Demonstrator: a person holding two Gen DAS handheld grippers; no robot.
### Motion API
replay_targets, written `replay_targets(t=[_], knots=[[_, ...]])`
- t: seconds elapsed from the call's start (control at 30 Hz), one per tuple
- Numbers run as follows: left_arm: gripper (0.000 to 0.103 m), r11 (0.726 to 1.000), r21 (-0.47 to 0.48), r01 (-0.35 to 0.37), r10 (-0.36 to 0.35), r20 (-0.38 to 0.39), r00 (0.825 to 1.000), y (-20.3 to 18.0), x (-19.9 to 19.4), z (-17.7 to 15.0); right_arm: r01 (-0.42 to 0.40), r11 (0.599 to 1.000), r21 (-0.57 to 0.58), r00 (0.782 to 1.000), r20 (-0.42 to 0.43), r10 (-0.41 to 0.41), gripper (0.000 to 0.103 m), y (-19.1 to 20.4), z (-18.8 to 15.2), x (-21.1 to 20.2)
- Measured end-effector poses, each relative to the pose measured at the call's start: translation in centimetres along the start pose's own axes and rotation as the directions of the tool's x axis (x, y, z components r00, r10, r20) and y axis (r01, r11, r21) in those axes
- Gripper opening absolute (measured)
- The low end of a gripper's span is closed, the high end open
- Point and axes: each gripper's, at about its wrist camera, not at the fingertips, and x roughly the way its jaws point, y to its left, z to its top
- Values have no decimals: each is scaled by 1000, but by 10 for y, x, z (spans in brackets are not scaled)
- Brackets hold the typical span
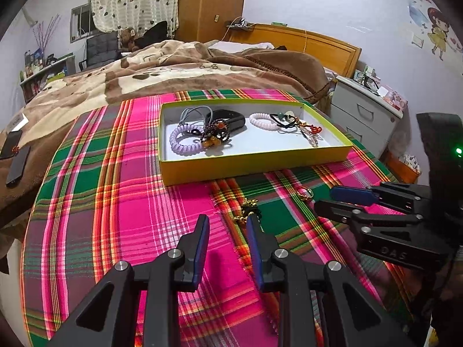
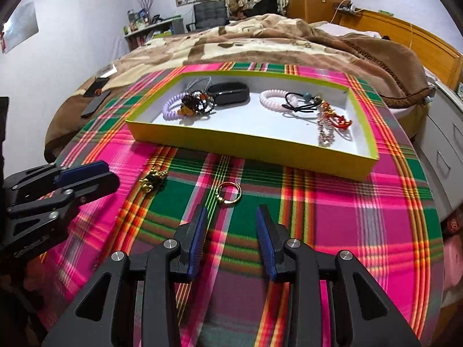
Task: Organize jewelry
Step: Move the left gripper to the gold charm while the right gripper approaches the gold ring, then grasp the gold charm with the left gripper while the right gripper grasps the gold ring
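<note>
A yellow-green box stands on the plaid-covered table. Inside it lie a purple coil tie, a dark beaded bracelet, a black band, a pink coil tie, a black hair tie and a clear beaded chain. On the cloth in front of the box rest a gold ring and a small gold-and-black chain piece. My left gripper is open just short of the chain piece. My right gripper is open just short of the ring.
Behind the table is a bed with a brown blanket. Two dark phones lie on the blanket at the left. A white drawer unit stands at the right past the table's edge.
</note>
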Motion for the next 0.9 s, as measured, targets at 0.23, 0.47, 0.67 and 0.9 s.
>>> replay_targets(t=[0.23, 0.47, 0.67, 0.9], knots=[[26, 1000, -5, 10, -10, -3, 1000, 3, 4, 3, 1, 999, -35, 1000, -24, -2, 36, 4, 10, 14], [26, 1000, -10, 23, -23, -7, 1000, 3, 8, 5, 50, 995, -83, 998, -26, -52, 23, 9, 13, 18], [26, 999, -9, 39, -39, -18, 999, 1, 12, 6, 37, 997, -68, 999, -20, -38, 23, 5, 10, 13], [33, 998, 14, 65, -64, -46, 997, -7, 21, 8, 22, 1000, -19, 1000, 7, -22, 23, -2, 3, -2]])
